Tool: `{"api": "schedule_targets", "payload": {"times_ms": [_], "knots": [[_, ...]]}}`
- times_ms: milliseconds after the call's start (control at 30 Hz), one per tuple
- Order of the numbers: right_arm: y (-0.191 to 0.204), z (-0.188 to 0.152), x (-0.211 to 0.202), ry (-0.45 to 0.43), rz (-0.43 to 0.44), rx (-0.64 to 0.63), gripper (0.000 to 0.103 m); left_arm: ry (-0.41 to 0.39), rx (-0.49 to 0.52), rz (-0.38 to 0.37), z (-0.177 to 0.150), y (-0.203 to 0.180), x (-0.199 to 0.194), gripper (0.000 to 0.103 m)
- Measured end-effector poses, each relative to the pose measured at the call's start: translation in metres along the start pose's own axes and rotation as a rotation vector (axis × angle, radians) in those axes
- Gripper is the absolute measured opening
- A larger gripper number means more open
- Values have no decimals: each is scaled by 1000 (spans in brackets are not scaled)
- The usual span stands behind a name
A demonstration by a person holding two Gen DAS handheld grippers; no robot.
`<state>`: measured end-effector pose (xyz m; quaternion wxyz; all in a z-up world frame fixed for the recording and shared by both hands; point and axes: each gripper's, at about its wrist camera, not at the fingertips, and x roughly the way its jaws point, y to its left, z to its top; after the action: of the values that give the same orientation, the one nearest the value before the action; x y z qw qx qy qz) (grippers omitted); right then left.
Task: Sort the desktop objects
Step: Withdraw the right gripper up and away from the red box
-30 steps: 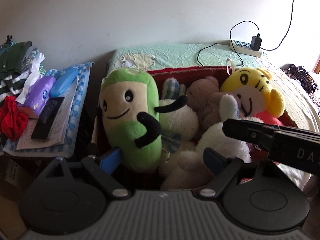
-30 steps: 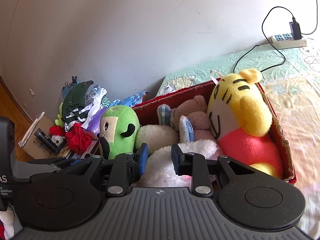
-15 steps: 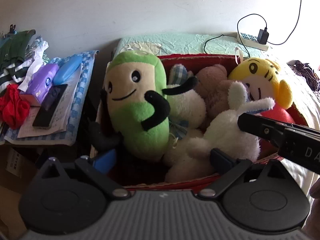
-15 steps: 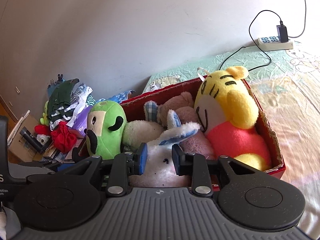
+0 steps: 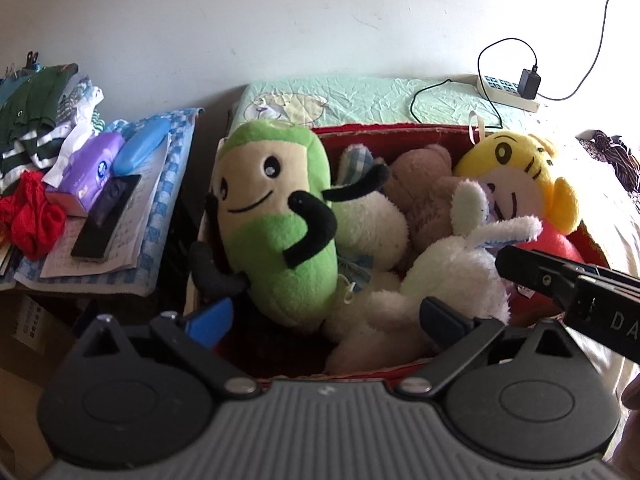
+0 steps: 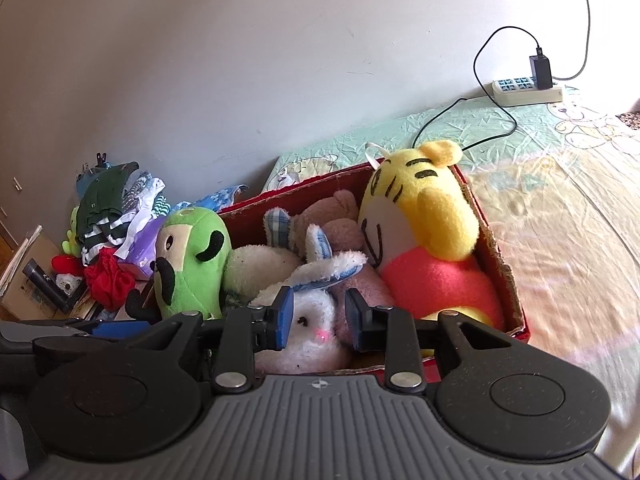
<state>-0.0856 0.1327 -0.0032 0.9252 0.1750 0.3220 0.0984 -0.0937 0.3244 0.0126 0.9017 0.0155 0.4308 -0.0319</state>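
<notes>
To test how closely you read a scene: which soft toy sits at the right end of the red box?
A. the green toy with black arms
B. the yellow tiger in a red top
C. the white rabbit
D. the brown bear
B: the yellow tiger leans against the right wall of the red box, while the green toy stands at the opposite end.

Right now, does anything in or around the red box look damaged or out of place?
Yes. The red box has a ragged, torn right rim with bare cardboard showing. The green plush stands at its left end, leaning above the rim, not lying in. Nothing looks spilled.
</notes>
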Motion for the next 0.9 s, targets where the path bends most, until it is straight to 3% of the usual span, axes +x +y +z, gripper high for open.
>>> {"api": "schedule_targets", "payload": {"times_ms": [367,733,900], "knots": [[-19,14,-20,-48,-16,-8,30,-119,15,59,3,-36,-32,101],[-87,24,-58,-67,-72,45,30,-128,100,-10,8,-129,-38,101],[-120,23,-68,-45,-117,81,30,-79,133,-48,5,-174,-33,102]]}}
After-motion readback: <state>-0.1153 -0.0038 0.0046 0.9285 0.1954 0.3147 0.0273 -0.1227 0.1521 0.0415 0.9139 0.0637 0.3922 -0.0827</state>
